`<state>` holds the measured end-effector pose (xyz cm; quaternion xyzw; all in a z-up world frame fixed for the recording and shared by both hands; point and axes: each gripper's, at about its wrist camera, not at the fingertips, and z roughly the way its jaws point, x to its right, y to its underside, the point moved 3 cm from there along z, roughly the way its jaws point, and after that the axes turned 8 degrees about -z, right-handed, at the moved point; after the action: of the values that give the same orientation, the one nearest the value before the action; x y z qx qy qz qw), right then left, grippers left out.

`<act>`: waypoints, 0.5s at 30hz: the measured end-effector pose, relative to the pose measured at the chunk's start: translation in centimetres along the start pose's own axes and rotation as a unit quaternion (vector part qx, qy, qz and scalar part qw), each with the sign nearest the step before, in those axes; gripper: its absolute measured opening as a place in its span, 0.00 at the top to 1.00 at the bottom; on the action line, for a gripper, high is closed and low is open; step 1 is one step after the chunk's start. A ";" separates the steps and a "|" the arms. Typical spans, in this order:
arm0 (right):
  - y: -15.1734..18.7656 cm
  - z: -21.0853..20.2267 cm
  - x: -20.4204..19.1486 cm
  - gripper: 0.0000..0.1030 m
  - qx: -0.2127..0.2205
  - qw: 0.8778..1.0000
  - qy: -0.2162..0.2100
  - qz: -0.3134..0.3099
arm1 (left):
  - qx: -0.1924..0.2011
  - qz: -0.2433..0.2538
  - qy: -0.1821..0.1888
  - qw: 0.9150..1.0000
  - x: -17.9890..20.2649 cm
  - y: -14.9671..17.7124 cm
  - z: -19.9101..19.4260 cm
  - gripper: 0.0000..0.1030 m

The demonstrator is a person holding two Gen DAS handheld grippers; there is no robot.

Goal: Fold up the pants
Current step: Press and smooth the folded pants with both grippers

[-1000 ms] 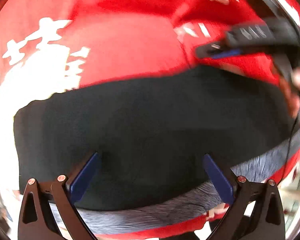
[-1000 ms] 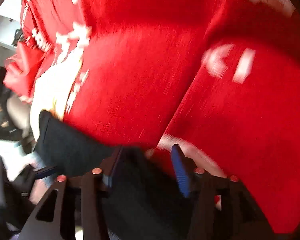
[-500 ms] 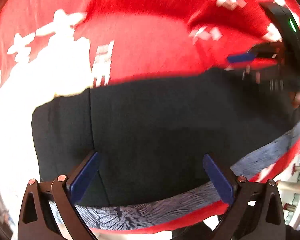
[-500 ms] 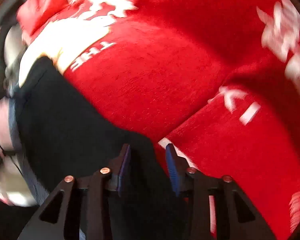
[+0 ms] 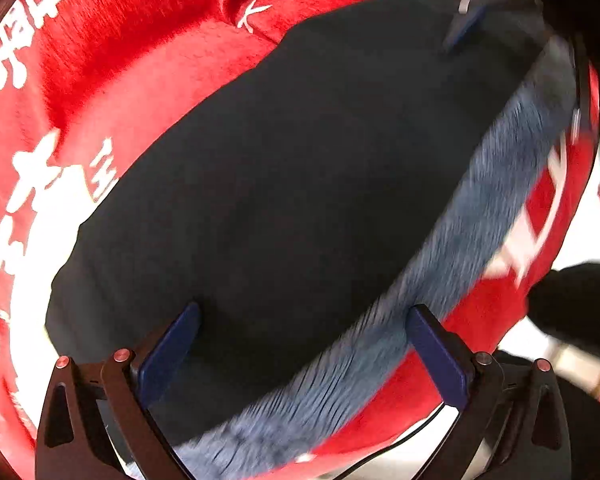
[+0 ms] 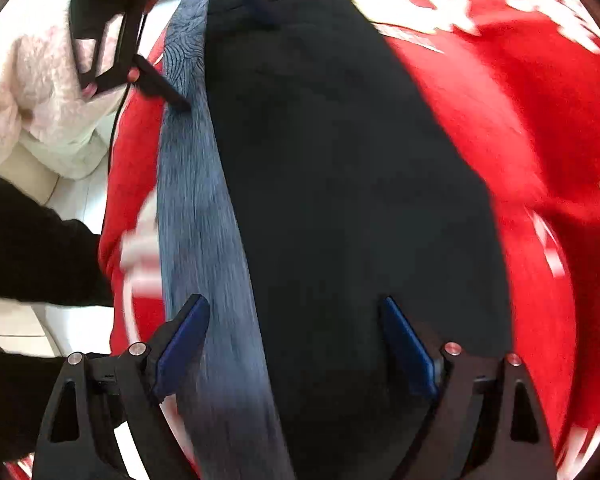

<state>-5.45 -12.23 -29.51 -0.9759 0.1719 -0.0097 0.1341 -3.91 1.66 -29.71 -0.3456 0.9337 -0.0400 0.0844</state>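
The black pants (image 5: 292, 168) lie flat on a red blanket (image 5: 112, 80) with white characters, and show as a long dark shape in the right wrist view (image 6: 352, 200). A blue-grey patterned strip (image 5: 472, 224) runs along their near edge, also in the right wrist view (image 6: 196, 208). My left gripper (image 5: 302, 344) is open and empty over one end of the pants. My right gripper (image 6: 294, 340) is open and empty over the other end. Each gripper appears far off in the other's view, the right gripper (image 5: 466, 26) and the left gripper (image 6: 152, 68).
The red blanket (image 6: 512, 120) covers the surface around the pants. A pale pink fluffy cloth (image 6: 40, 92) lies beyond the blanket's edge. A black sleeve (image 6: 32, 256) is at the left. A white floor (image 6: 76, 196) shows past the edge.
My right gripper has opened wide, let go of the pants edge and swung round to look along the pants. The left gripper stayed open and its view turned.
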 end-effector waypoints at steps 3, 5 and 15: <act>4.9 -1.8 0.3 0.09 -0.035 0.999 0.011 0.026 | -0.035 -0.011 -0.005 0.999 -1.9 3.0 -0.2 0.00; 8.8 -2.5 0.0 0.08 -0.069 0.997 0.017 0.032 | -0.073 -0.017 -0.034 0.997 -3.5 5.7 0.1 0.00; 10.0 -7.3 4.3 0.07 0.034 0.968 0.028 0.248 | 0.031 -0.172 0.075 0.982 -2.8 -2.1 -7.3 0.00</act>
<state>-5.19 -24.67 -25.24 -0.8968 0.4122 -0.0094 0.1606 -1.87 1.98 -21.85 -0.4943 0.8624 -0.1082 0.0166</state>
